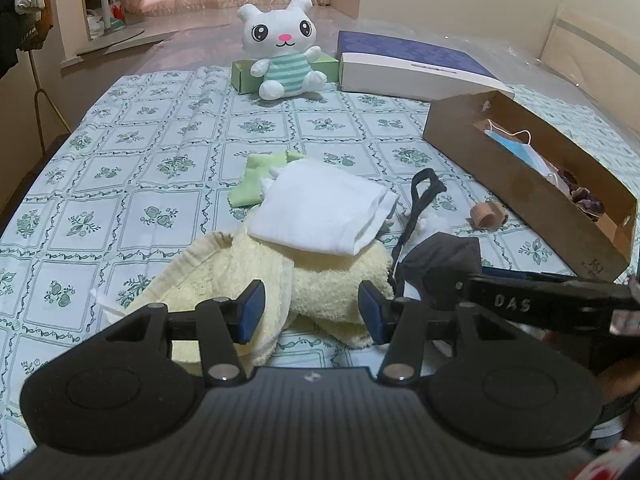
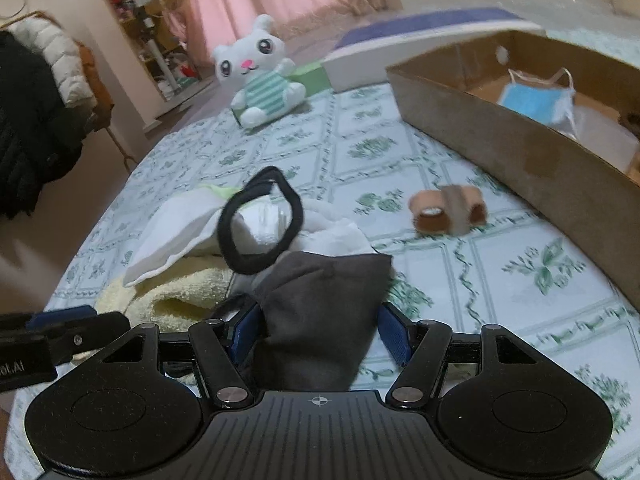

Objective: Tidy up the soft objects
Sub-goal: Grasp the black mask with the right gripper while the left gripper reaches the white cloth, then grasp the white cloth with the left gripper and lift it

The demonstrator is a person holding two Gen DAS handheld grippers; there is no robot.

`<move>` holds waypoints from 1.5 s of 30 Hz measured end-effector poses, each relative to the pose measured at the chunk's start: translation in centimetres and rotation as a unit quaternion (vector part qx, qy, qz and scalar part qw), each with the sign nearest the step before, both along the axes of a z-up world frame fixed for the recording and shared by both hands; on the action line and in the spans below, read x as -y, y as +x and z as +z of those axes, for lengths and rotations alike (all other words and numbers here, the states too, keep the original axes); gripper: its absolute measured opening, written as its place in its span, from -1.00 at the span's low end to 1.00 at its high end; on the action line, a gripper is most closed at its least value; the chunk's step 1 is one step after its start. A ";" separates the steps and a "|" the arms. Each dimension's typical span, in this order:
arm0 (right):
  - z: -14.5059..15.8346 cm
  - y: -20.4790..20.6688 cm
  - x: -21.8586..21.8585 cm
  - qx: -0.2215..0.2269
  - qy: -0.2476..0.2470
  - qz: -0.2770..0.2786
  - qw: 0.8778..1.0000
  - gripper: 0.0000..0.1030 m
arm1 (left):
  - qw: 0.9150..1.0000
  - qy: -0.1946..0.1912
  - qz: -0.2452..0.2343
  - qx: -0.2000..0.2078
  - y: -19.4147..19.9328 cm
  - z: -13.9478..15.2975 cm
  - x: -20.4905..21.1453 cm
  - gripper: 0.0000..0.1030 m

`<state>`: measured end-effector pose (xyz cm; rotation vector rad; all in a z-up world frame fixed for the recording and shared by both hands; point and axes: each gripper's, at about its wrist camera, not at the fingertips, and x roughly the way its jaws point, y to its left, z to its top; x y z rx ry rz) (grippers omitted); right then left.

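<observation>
A heap of soft things lies on the flower-print sheet: a yellow towel, a folded white cloth on it, and a green cloth behind. My left gripper hangs open just above the towel, touching nothing. A dark grey mask with a black ear loop standing up lies between the fingers of my right gripper. Its jaws stand wide and the pads do not visibly squeeze the mask. In the left wrist view the grey mask rests at the towel's right edge.
A long cardboard box at the right holds a blue face mask and other small items. A beige ring-shaped piece lies beside it. At the far end sit a white plush toy, a green carton and a white-purple box.
</observation>
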<state>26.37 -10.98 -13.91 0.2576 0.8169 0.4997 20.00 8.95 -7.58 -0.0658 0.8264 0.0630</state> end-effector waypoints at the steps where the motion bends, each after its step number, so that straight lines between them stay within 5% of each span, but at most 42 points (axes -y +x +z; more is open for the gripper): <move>1: -0.1 -0.1 -0.2 0.005 -0.002 0.003 1.000 0.25 | 1.000 0.000 0.000 0.000 0.1 0.0 0.0 -0.06; 3: -0.1 -0.3 -0.6 0.016 -0.009 0.008 1.000 0.09 | 1.000 0.001 0.001 0.000 0.2 -0.1 0.0 -0.06; 7: 0.2 -0.6 -0.9 0.038 -0.027 0.030 0.998 -0.60 | 1.000 0.002 -0.001 0.002 0.4 -0.1 0.1 -0.06; 10: 0.9 -0.7 -0.9 0.055 -0.037 0.037 0.997 -0.72 | 1.000 0.003 -0.005 0.005 0.4 0.1 0.3 -0.06; 24: 6.1 -1.1 1.0 0.125 -0.056 0.026 0.990 -0.76 | 0.998 0.038 -0.040 0.026 3.3 0.6 2.2 -0.06; 41: 6.2 1.3 0.9 0.128 -0.059 0.030 0.990 -0.77 | 0.986 0.149 -0.071 0.014 7.6 -2.5 5.0 0.14; 43: 6.2 1.3 1.0 0.126 -0.058 0.028 0.990 -0.77 | 0.986 0.154 -0.069 0.015 7.6 -2.5 4.9 0.04; 45: 6.3 1.2 1.2 0.126 -0.057 0.027 0.990 -0.77 | 0.985 0.157 -0.064 0.021 7.5 -2.4 4.7 -0.40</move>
